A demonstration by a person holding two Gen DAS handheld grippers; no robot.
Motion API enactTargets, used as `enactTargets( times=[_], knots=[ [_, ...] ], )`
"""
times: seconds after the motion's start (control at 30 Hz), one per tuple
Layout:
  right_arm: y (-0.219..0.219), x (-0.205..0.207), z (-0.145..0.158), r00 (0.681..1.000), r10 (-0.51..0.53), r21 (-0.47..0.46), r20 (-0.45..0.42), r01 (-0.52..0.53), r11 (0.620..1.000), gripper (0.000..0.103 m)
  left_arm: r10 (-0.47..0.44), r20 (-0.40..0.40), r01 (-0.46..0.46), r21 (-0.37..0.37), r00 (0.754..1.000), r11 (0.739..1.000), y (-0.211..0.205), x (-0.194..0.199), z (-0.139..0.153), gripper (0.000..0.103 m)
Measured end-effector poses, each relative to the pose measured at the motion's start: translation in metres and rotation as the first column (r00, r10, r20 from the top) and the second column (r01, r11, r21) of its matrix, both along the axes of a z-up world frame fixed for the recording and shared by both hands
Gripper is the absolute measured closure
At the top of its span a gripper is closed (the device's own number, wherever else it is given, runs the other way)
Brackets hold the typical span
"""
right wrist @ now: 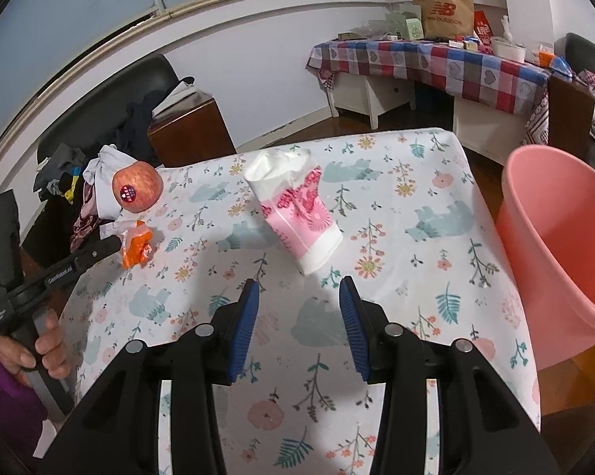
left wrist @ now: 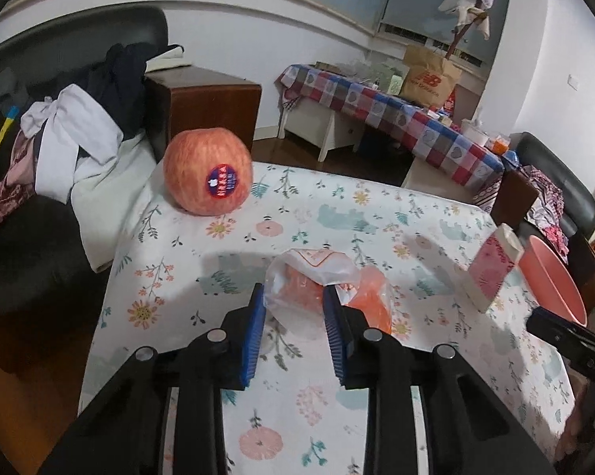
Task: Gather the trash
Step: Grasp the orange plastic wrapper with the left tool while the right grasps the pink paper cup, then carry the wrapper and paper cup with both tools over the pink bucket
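At mid-frame the left claw (left wrist: pixel 293 308) pinches the crinkled orange-and-clear plastic wrapper (left wrist: pixel 325 289) off the floral-clothed counter (left wrist: pixel 376 213), likely bound for the pink plastic bin (right wrist: pixel 555 237) at right, while the right claw (right wrist: pixel 299 308) hovers wide open, empty, near the pink-and-white tissue pack (right wrist: pixel 301 213).

Both claws, left (left wrist: pixel 293 297) and right (right wrist: pixel 299 293), are black with ribbed blue pads (right wrist: pixel 245 332) and round silver screws. The left hand (right wrist: pixel 40 350) shows bare skin and a purple sleeve (right wrist: pixel 4 403).

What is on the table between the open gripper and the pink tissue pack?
Nothing: in the right wrist view, only bare flowery tablecloth lies between the right gripper and the tissue pack.
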State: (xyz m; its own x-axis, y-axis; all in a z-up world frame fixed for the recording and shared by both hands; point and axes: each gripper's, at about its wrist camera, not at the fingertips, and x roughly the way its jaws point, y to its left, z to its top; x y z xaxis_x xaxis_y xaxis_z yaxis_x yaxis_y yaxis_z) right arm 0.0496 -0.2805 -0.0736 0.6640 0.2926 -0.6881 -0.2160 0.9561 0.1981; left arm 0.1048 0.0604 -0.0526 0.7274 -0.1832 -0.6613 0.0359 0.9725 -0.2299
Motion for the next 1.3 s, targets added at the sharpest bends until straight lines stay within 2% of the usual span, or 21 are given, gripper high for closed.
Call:
enactTargets(
  times=[0.17, 0.43, 0.6, 0.77, 0.8, 0.83, 0.93, 1.07, 1.3],
  knots=[
    [0.013, 0.010, 0.001, 1.000, 0.009, -0.024, 0.021, -0.008, 1.000, 0.060, -0.019, 0.017, 0.019, 0.001, 1.000, 1.000, -0.008, -0.015, 0.006, 0.075],
    [0.025, 0.039, -0.007, 1.000, -0.020, -0.064, 0.005, 0.020, 0.998, 0.060, -0.029, 0.021, 0.029, -0.017, 0.999, 0.999, -0.013, -0.028, 0.012, 0.075],
    [0.031, 0.054, -0.017, 0.998, -0.064, -0.097, -0.020, 0.062, 0.993, 0.060, -0.040, 0.012, 0.041, -0.023, 0.999, 0.999, -0.016, -0.031, 0.013, 0.075],
    [0.024, 0.062, -0.026, 0.996, -0.069, -0.077, -0.058, 0.064, 0.995, 0.060, -0.051, 0.011, 0.051, -0.020, 0.999, 0.999, -0.023, -0.033, 0.015, 0.075],
    [0.022, 0.061, -0.026, 0.996, -0.071, -0.076, -0.056, 0.066, 0.995, 0.064, -0.054, 0.012, 0.054, -0.018, 0.998, 0.998, -0.024, -0.034, 0.016, 0.075],
    [0.019, 0.061, -0.025, 0.996, -0.068, -0.077, -0.055, 0.064, 0.995, 0.074, -0.057, 0.012, 0.057, -0.017, 0.998, 0.998, -0.025, -0.033, 0.017, 0.075],
    [0.015, 0.056, -0.023, 0.997, -0.058, -0.078, -0.048, 0.054, 0.995, 0.081, -0.066, 0.015, 0.067, -0.012, 0.998, 0.998, -0.030, -0.033, 0.020, 0.075],
    [0.009, 0.044, -0.017, 0.999, -0.034, -0.065, -0.036, 0.032, 0.997, 0.085, -0.074, 0.022, 0.075, -0.009, 0.997, 0.997, -0.038, -0.034, 0.025, 0.075],
    [-0.008, 0.017, -0.003, 1.000, -0.019, -0.026, -0.015, 0.018, 0.999, 0.085, -0.092, 0.040, 0.092, 0.015, 0.995, 0.996, -0.058, -0.039, 0.034, 0.075]
  ],
)
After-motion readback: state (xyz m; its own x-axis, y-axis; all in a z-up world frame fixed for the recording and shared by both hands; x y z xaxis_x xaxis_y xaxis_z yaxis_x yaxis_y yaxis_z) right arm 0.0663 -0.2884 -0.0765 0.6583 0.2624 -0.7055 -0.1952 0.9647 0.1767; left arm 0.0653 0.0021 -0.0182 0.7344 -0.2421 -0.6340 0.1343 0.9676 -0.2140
